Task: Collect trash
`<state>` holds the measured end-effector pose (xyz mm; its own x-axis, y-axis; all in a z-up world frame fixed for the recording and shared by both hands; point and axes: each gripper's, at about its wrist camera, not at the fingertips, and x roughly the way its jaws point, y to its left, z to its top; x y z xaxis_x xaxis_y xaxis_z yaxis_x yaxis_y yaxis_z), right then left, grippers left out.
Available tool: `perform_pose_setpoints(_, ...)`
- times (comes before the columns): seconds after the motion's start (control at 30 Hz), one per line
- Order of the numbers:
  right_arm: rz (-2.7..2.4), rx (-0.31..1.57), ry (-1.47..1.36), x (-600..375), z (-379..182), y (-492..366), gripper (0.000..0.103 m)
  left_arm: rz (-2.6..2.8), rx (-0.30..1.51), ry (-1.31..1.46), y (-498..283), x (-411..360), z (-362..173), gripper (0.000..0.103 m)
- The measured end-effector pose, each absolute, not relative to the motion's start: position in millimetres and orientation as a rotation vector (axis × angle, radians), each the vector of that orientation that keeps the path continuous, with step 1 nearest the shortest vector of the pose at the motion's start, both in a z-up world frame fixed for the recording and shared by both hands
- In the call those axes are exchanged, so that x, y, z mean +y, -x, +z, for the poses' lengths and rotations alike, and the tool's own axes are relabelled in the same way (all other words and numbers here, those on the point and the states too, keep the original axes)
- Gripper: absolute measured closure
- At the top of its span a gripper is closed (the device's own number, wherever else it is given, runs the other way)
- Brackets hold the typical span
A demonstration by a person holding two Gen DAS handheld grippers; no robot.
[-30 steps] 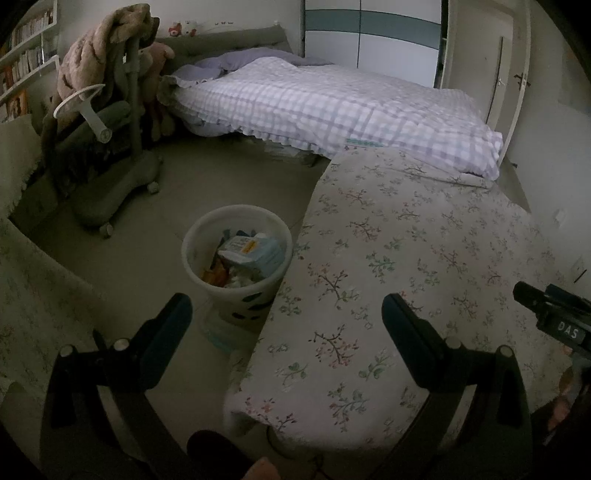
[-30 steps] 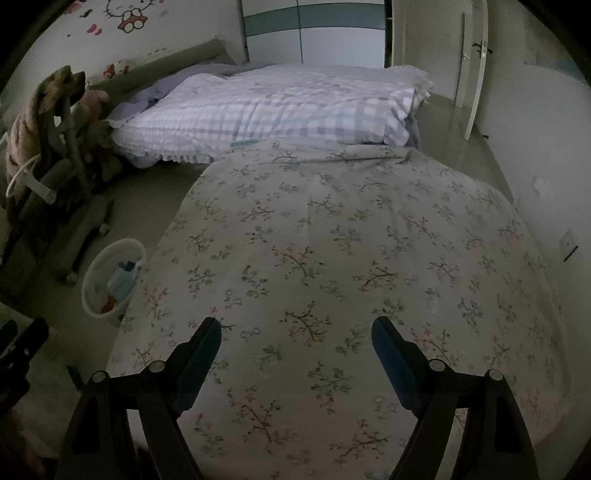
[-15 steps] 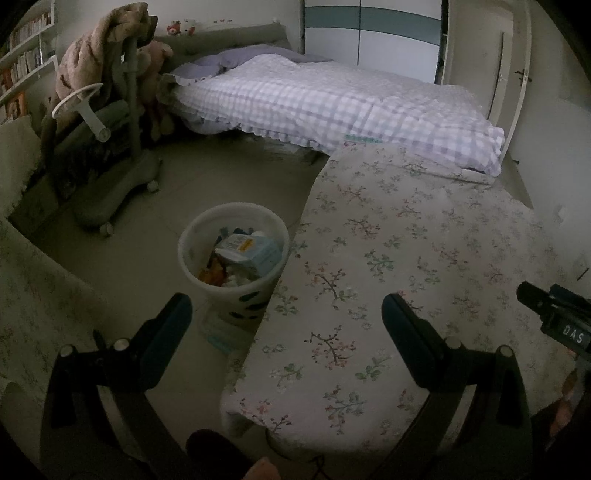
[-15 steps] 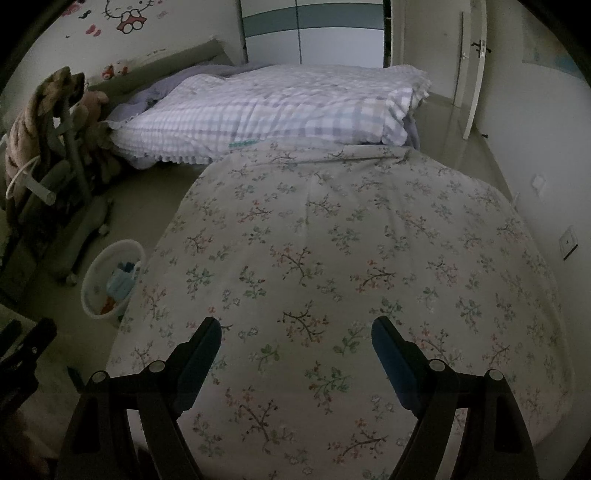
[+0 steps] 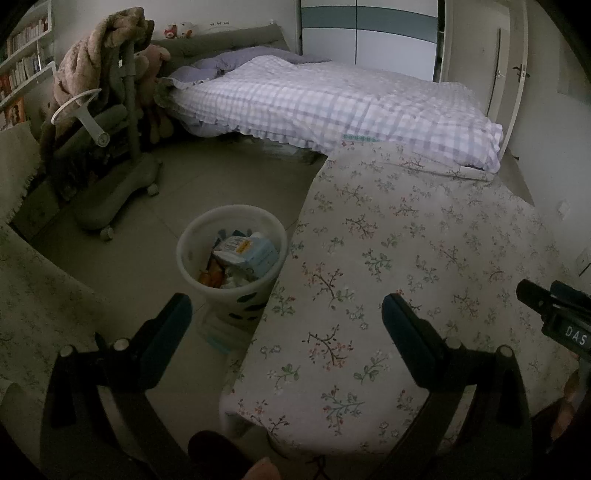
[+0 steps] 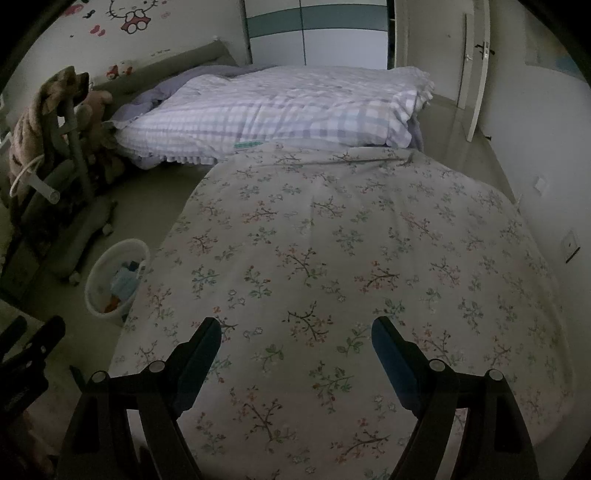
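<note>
White bin (image 5: 231, 266) is sitting lower-centre, already holding trash; I am keeping both tongs (image 5: 286, 325) (image 6: 295, 345) wide and empty, scanning the floral table (image 6: 332, 258) first.

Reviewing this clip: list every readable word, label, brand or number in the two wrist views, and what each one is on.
"DAS" - white letters on the right claw's black body, at the left wrist view's right edge.
Label on the blue packet in the bin: too small to read.
Teal tag on the checked quilt's edge: print blurred.
Book spines on the shelf: unreadable.
Cat sticker on the wall: picture only, no words.
</note>
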<state>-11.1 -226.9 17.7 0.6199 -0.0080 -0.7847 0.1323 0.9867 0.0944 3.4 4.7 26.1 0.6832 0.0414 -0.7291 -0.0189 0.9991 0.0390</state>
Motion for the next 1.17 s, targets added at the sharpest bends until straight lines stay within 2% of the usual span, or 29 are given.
perform_pose_setpoints(1.17,-0.085,0.922,-0.172,-228.3,11.8,5.8,0.018,0.041,0.838,-0.015,-2.7,3.1,28.6,0.001)
